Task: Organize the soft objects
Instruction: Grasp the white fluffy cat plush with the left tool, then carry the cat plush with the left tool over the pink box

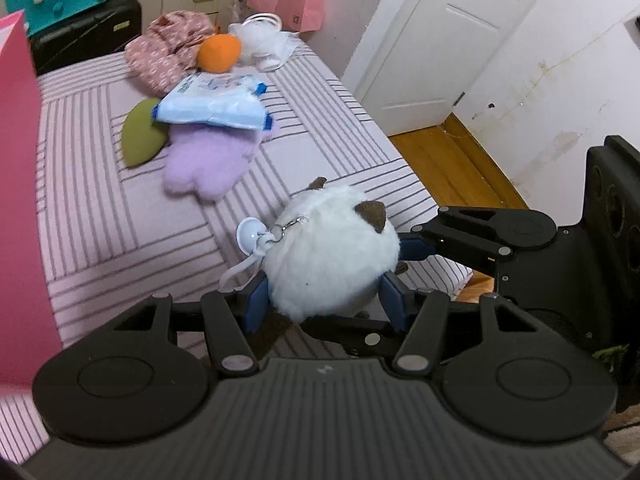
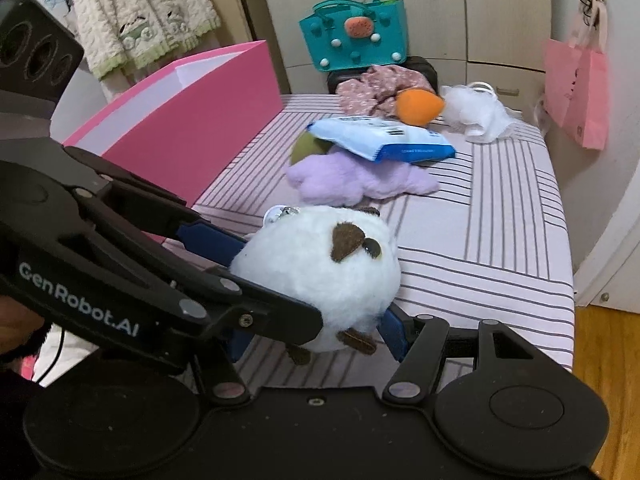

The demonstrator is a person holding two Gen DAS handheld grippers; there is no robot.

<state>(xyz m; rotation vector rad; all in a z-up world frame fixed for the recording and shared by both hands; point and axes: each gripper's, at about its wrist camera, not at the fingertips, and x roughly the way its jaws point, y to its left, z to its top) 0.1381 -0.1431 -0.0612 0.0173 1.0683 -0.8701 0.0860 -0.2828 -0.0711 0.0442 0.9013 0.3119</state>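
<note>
Covering the bed point(image 1: 120, 216), a striped pink sheet; beyond, a white door point(image 1: 432, 40).

fluffy white plush toy point(image 1: 328, 252), matt black plastic tongs point(image 1: 326, 304).

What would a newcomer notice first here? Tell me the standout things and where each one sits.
First, the round white plush toy at the near edge of the striped bed, squeezed by both the left tool and the right tool. Beyond it lies a purple plush under a blue and white packet, with an orange ball farther back. An open pink box stands along the bed's left side.
</note>
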